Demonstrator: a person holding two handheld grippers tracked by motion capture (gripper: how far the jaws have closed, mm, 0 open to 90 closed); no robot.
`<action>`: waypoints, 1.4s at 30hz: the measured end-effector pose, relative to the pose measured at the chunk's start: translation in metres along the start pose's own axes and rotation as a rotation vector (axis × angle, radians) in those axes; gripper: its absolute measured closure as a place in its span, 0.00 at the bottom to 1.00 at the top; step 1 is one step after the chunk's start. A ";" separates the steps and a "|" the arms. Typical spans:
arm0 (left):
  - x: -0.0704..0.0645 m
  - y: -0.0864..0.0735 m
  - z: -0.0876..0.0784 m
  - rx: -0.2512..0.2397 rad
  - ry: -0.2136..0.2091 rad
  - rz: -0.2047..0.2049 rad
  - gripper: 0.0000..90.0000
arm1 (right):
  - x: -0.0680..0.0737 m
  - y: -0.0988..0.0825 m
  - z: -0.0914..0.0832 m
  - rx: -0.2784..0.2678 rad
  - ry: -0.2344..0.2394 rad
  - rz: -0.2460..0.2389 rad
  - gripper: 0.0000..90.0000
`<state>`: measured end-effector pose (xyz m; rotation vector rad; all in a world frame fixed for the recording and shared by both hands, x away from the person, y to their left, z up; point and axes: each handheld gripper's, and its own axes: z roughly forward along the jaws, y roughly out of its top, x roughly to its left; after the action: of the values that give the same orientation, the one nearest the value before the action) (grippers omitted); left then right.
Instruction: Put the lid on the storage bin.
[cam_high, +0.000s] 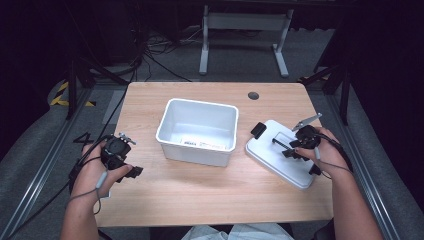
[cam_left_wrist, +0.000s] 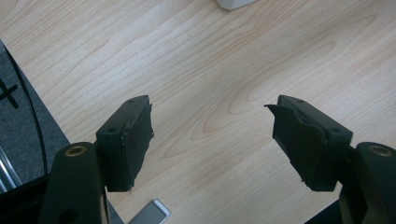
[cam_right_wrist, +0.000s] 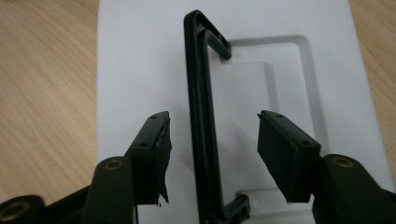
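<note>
Pale wood-grain tabletop (cam_high: 210, 190) carries the whole job, with dark floor and cables beyond it. Nearest the person, the left gripper (cam_high: 131, 170) rests low at the table's near-left corner, its jaws spread wide over bare wood with nothing between them, as the left gripper view (cam_left_wrist: 212, 140) confirms. It seems to be waiting.

On the other side, the right gripper (cam_high: 289, 148) hangs over the white bin lid (cam_high: 280, 160), which lies flat on the table just right of the bin and apart from it. In the right gripper view (cam_right_wrist: 212, 154) the jaws stand partly spread on either side of the lid's black handle (cam_right_wrist: 201, 135). The bar sits between them, close to the left pad, but neither pad presses on it, so the lid is not yet gripped.

That handle stands raised from its recess. Its long axis runs straight away from the right gripper, matching the lid's own long axis, which in the high view slants from upper left to lower right.

Farther back, the white plastic bin (cam_high: 197, 131) sits open and upright at the table's middle, a label visible on its floor.

By my reading the work is early: the grasp is lined up, while pinching the handle, lifting the lid and seating it on the bin all remain.
</note>
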<state>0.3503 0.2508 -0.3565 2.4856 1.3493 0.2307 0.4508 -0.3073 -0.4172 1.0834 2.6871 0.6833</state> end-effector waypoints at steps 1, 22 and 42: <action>0.000 0.000 0.000 0.001 0.000 -0.001 0.32 | -0.001 0.000 0.001 0.003 0.000 -0.001 0.53; -0.002 0.001 0.002 0.010 -0.003 0.004 0.32 | -0.003 0.011 0.003 0.067 -0.053 -0.083 0.94; 0.001 0.001 -0.004 -0.016 -0.001 0.002 0.32 | 0.000 0.037 -0.058 0.005 -0.056 -0.133 0.94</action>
<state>0.3505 0.2515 -0.3525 2.4737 1.3401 0.2403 0.4555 -0.3042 -0.3485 0.9009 2.6845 0.6143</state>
